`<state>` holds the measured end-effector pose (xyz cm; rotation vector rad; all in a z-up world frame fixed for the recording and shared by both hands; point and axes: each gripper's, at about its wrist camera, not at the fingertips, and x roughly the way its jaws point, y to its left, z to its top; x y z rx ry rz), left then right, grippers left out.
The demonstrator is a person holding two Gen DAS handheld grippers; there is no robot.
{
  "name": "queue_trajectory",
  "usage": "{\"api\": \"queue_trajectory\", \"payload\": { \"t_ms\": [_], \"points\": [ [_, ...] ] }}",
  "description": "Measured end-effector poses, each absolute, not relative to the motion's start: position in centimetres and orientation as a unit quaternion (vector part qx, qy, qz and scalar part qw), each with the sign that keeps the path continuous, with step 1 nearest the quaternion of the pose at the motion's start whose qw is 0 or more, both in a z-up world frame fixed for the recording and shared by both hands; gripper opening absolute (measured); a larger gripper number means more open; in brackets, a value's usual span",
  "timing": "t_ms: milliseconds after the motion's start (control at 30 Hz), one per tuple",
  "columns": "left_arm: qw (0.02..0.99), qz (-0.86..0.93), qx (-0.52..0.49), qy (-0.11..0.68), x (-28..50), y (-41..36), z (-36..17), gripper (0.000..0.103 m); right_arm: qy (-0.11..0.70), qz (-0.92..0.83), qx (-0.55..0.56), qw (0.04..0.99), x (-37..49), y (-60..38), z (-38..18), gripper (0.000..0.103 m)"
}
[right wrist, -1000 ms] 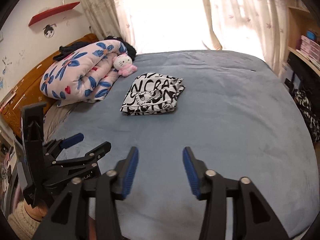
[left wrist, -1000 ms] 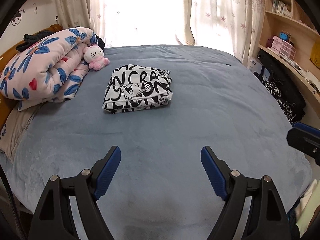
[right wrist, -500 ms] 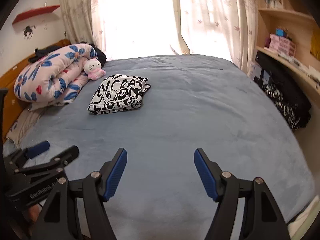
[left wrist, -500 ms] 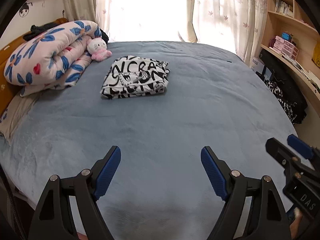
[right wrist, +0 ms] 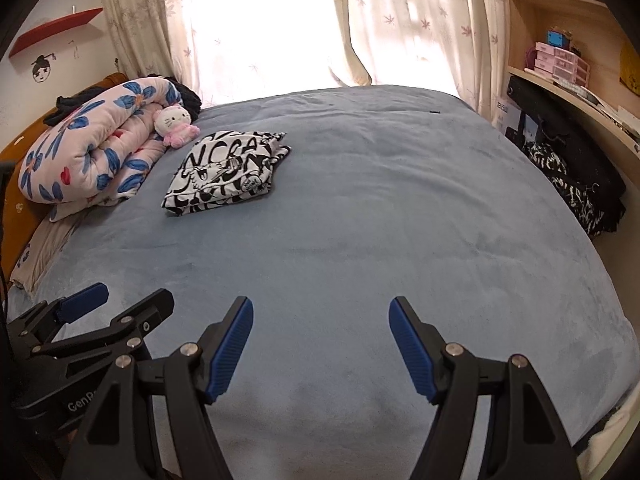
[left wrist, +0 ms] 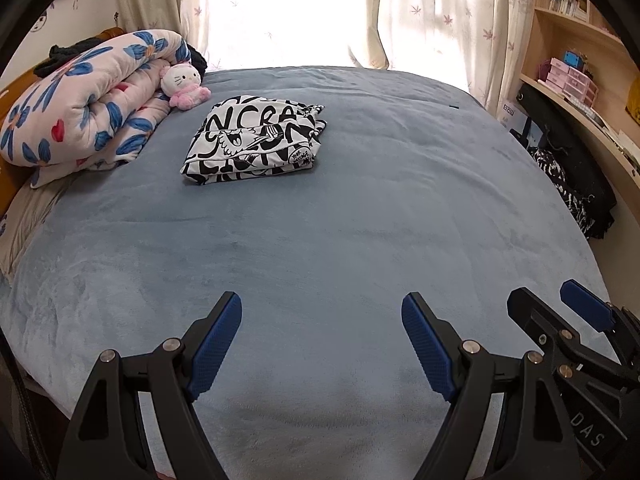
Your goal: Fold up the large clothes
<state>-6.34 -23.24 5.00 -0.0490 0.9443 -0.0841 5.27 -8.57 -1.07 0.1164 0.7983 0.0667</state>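
Above blue bed [left wrist: 320,240], left claw [left wrist: 322,340], right claw [right wrist: 321,340] wide open, empty

A home bedroom, lived-in and sunlit

A wide bed [left wrist: 360,240] under a blue plush cover fills the room, with a rolled floral quilt [left wrist: 80,100] and a pink-and-white plush toy [left wrist: 182,84] against the wooden headboard [right wrist: 24,184] — plainly somewhere a person sleeps. Leaf-patterned curtains [right wrist: 408,24] hang over a bright window, a curved wooden shelf unit [left wrist: 576,56] holds books and small pink drawers, and a red wall shelf [right wrist: 56,32] sits above a doodled face — domestic touches throughout.
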Motion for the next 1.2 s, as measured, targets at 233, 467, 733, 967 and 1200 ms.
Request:
{"api": "queue_trajectory", "payload": {
  "t_ms": [233, 467, 733, 967, 1200],
  "points": [
    [0.887, -0.038, -0.020, 0.460, -5.7, -24.0, 4.6, 0.081, 0.387, 0.017, 0.052, 0.920, 5.6, -8.8, -1.3, 0.071],
    [0.885, -0.033, -0.020, 0.463, -5.4, -24.2, 4.3, 0.081, 0.389, 0.014, 0.053, 0.920, 6.0, -9.0, -1.7, 0.071],
    [0.884, -0.031, -0.018, 0.466, -5.2, -24.4, 4.1, 0.081, 0.389, 0.007, 0.049, 0.920, 6.2, -9.2, -2.0, 0.071],
    [0.885, -0.027, -0.013, 0.465, -5.4, -24.7, 4.0, 0.081, 0.389, 0.006, 0.048, 0.920, 6.2, -9.2, -2.1, 0.071],
    [0.884, -0.025, -0.012, 0.466, -5.5, -24.6, 4.0, 0.081, 0.389, 0.005, 0.047, 0.920, 6.2, -9.1, -2.3, 0.071]
  ]
}}
